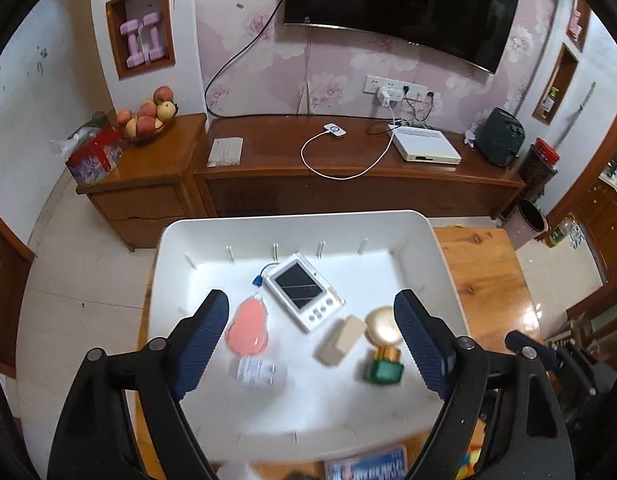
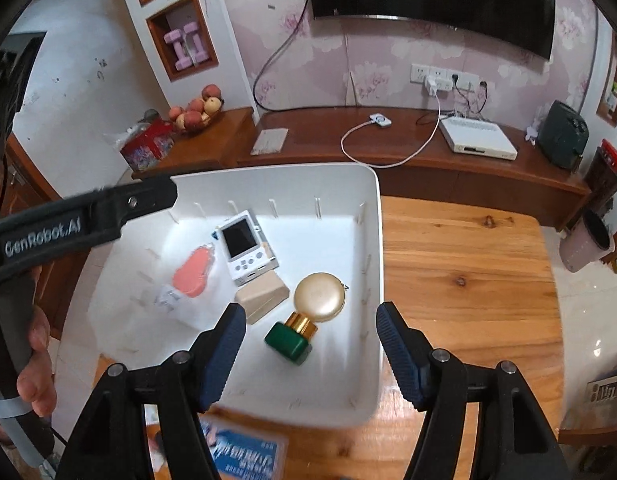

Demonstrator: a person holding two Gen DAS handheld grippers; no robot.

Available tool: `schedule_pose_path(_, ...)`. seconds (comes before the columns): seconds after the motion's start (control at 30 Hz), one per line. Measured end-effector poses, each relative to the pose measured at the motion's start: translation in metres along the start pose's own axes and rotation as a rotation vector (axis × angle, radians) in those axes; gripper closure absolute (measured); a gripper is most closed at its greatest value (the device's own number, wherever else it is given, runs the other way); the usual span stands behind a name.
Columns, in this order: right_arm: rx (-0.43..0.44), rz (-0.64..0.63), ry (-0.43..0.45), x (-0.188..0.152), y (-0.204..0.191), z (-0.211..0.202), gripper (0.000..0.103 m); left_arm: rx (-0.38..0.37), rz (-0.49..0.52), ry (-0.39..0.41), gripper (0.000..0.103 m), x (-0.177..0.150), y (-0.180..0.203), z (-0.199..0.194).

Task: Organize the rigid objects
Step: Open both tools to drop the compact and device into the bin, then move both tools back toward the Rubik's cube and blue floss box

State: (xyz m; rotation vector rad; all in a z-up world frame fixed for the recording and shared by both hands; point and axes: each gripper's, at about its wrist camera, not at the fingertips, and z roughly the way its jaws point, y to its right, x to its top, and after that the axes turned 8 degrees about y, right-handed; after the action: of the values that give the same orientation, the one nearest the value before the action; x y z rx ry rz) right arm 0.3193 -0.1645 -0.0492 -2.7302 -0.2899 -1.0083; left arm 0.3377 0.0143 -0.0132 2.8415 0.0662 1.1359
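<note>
Blue ribbed pads (image 1: pixel 200 344), smooth white bin (image 1: pixel 448 264).

Both cameras sit high up and look down and forward, toward the wall with the TV (image 1: pixel 400 4). The left camera is right over the white bin (image 1: pixel 448 280), close to it. The right camera is a bit more to the right, so it also sees a lot of the wood table (image 2: pixel 468 280). Both see the same bin, the long shelf (image 1: pixel 348 160) and the TV.
</note>
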Motion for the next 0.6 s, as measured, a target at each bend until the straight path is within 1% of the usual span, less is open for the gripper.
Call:
schedule_pose_path(0.17,-0.006,-0.039,0.049,-0.009,-0.01,-0.048,0.034,-0.012,0.015,0.039,0.016,-0.007,0.002,-0.049)
schedule_pose_path(0.27,-0.007,-0.059,0.078,-0.017,-0.018,-0.073,0.034,-0.004,0.027,0.054,0.016,-0.015,0.003,-0.073)
schedule_pose_path(0.43,-0.015,-0.085,0.131,-0.033,-0.029,-0.117,0.028,-0.011,0.043,0.068,0.016,-0.034,0.006,-0.105)
schedule_pose_path(0.6,-0.019,-0.112,0.166,-0.052,-0.038,-0.152,0.028,-0.008,0.081,0.077,0.016,-0.055,0.015,-0.128)
